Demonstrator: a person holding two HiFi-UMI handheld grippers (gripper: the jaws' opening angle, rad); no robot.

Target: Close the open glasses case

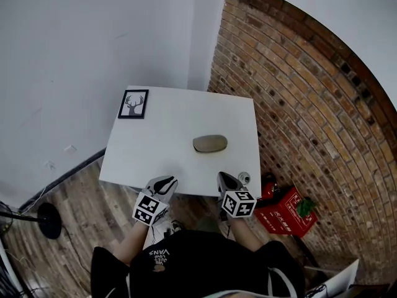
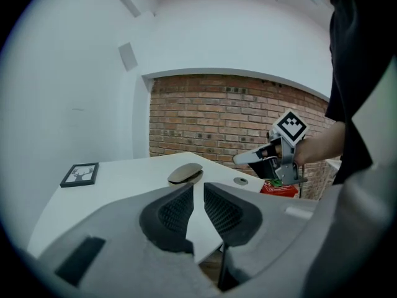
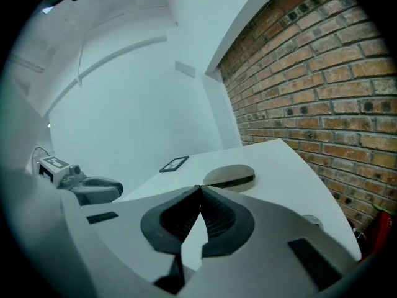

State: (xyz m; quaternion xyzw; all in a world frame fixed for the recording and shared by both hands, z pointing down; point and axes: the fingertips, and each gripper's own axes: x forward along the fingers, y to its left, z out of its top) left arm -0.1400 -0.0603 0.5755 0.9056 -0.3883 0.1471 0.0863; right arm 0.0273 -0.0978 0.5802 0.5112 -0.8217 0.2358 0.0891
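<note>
A white counter (image 1: 167, 154) stands in a corner, its far edge against a white wall (image 1: 80, 54) and its right side near a curved brick wall (image 1: 310, 104). At the counter's far left corner lies a black-framed picture of a deer's head (image 1: 133, 103), flat on the top. A small round disc (image 1: 244, 177) sits at the near right corner. On the wood-plank floor (image 1: 80, 216), right of the counter and beside the bricks, stands a red box (image 1: 285, 211) with something green (image 1: 306, 207) on top. Left of the counter, a black round stand base (image 1: 49, 220) rests on the floor.
</note>
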